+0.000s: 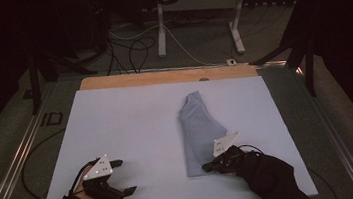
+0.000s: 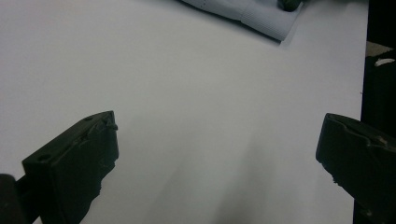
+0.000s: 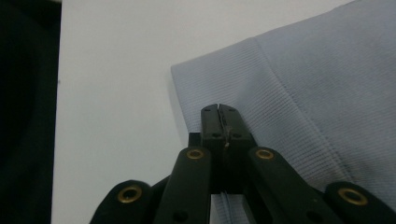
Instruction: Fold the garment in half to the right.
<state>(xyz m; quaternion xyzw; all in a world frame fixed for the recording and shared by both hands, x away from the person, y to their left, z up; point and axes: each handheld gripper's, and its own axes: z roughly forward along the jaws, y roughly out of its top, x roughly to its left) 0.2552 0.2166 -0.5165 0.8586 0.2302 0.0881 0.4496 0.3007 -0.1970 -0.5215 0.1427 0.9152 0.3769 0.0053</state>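
A folded light-blue garment (image 1: 200, 127) lies lengthwise on the pale table sheet (image 1: 131, 119), right of the middle. My right gripper (image 1: 206, 166) sits at its near ribbed hem. In the right gripper view the jaws (image 3: 218, 109) are pressed together over the hem of the garment (image 3: 317, 84), with a sliver of cloth between them. My left gripper (image 1: 127, 175) rests at the near left of the sheet, its jaws wide apart and nothing between them (image 2: 217, 135). Far off in the left gripper view lies the garment's hem (image 2: 252, 11).
A wooden table edge (image 1: 162, 76) shows past the sheet's far side. On the dark floor beyond stand a white desk frame (image 1: 161, 25) and loose cables (image 1: 133, 49). Metal rails (image 1: 10, 163) run along both sides of the table.
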